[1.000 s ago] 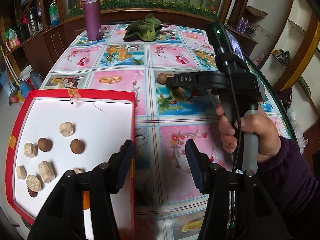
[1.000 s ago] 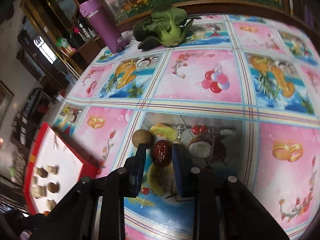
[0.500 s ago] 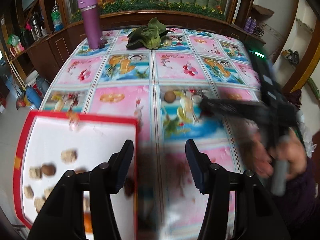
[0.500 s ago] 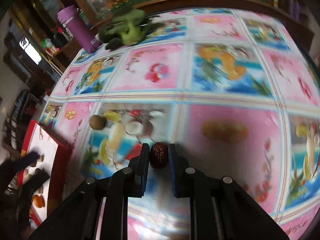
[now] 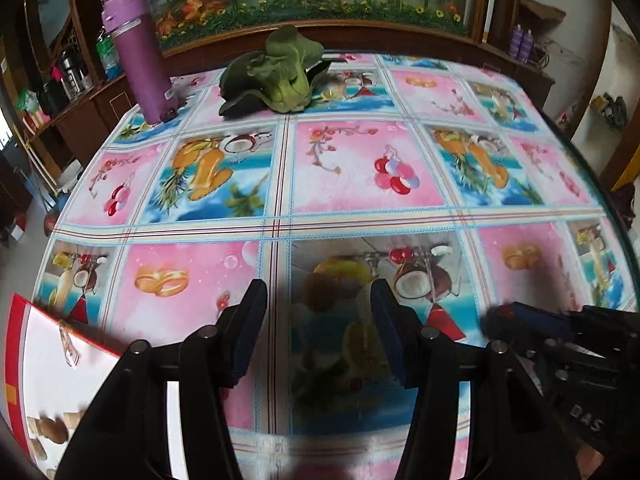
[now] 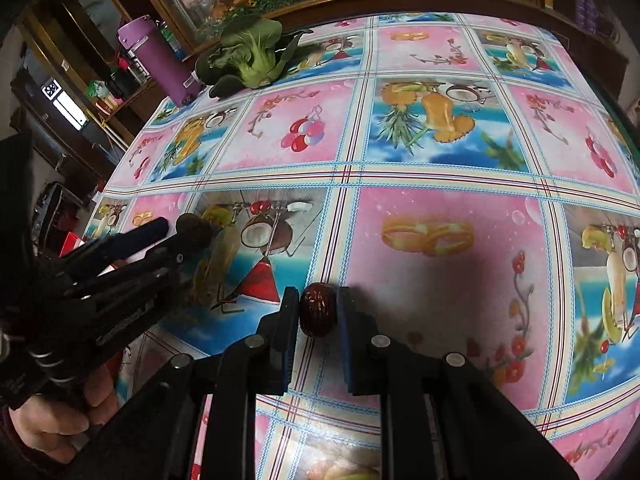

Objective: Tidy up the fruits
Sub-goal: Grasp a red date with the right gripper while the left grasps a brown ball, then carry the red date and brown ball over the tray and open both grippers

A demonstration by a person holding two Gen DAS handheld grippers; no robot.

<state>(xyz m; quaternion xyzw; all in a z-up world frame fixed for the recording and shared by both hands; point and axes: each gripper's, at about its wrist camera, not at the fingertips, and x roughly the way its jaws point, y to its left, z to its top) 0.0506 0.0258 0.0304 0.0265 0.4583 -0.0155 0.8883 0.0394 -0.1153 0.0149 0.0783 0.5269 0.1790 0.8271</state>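
Right gripper [image 6: 318, 312] is clamped on a dark red date [image 6: 318, 314]; both pads touch its sides, and the date sits between the fingertips above the tablecloth [image 6: 440, 168]. Whether it touches the cloth or is lifted off: can't tell from the right wrist view.

Left gripper [image 5: 318, 320] has its fingers spread wide, nothing held. A round brown fruit [image 5: 320, 292] lies on the cloth in the gap between the fingertips, blurred, touching neither pad. In the right wrist view the same fruit [image 6: 192, 226] shows just at the left gripper's tips [image 6: 176, 236], on the printed square with the coconut picture.

Red-rimmed white tray [image 5: 40, 360] is at the lower left of the left wrist view, beside the left gripper's left finger. It holds several pale and brown pieces [image 5: 52, 430] near its near edge; blurred, can't tell types or count.

Right gripper's body [image 5: 560, 344] shows at the lower right of the left wrist view, near the left gripper, apart from it.

Far end of the table: purple bottle [image 5: 136, 56] upright, small dark fruit [image 5: 168, 114] just beside its base, green leafy vegetable [image 5: 276, 72] lying to its right.

The person's left hand [image 6: 60, 416] grips the left gripper's handle.
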